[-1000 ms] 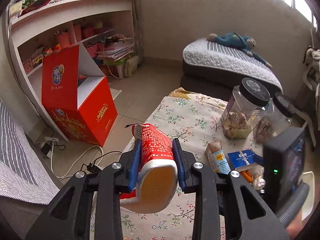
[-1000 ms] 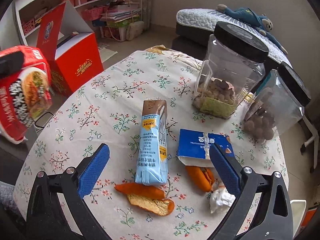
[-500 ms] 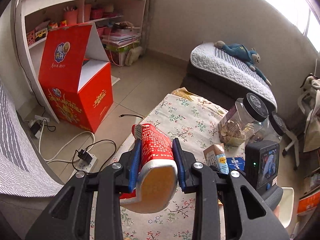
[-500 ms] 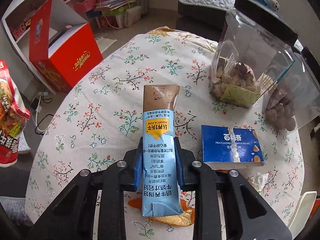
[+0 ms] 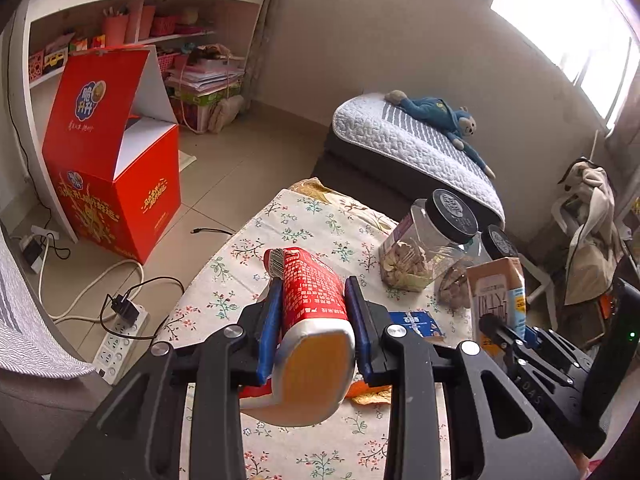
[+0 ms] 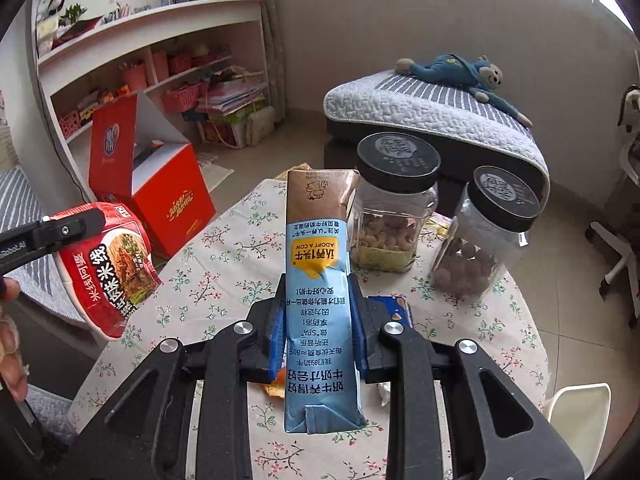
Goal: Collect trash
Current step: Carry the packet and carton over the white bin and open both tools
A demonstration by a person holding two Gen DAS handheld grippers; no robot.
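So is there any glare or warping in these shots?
Left wrist view: the window at upper right is blown out white, and the shelf bows from the fisheye. Right wrist view: evenly lit, milk carton print sharp, the edges curve.

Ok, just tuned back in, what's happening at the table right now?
Both grippers are loaded. The left gripper is clamped on a red instant-noodle cup, and the right gripper is clamped on a blue milk carton, both held above the floral table. On the table are a blue snack box, orange peel and two nut jars. The open red box on the floor looks like the drop-off, though that's a guess.
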